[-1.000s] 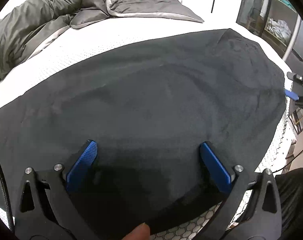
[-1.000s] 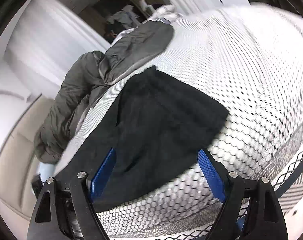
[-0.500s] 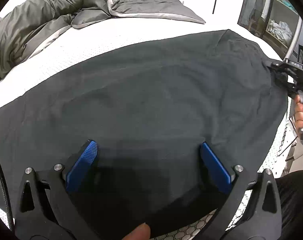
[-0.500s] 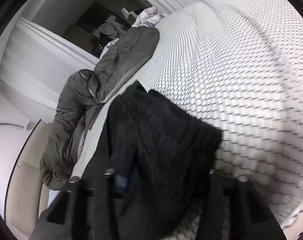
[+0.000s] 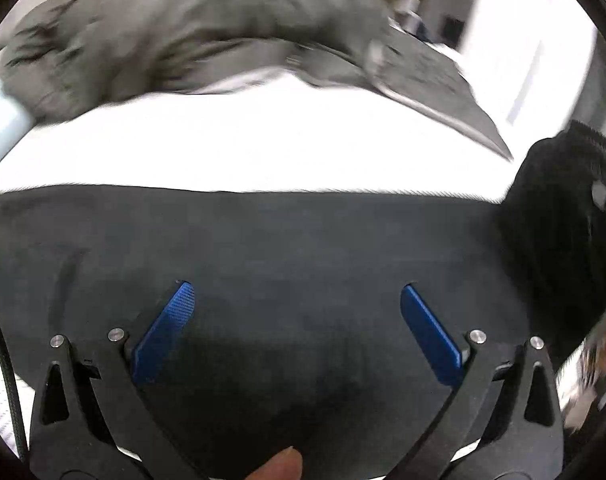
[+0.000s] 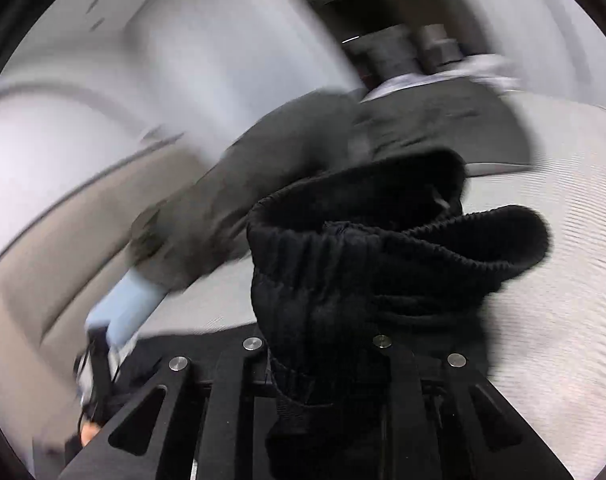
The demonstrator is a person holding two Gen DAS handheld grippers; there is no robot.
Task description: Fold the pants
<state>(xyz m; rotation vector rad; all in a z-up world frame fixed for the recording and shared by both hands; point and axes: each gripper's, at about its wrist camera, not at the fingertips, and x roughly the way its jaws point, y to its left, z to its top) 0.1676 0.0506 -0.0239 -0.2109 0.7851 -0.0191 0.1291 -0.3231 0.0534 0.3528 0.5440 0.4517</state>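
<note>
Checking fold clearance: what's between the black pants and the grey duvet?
Left wrist view: only bare white mattress between the black pants and the grey duvet.

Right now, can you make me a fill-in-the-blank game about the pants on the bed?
1. The pants are colored ____.
2. The right gripper is shut on the pants' stretchy ____.
3. The left gripper has its jaws ____ above the pants.
4. The rumpled blanket is colored ____.

Missing words: black; waistband; open; gray
</note>
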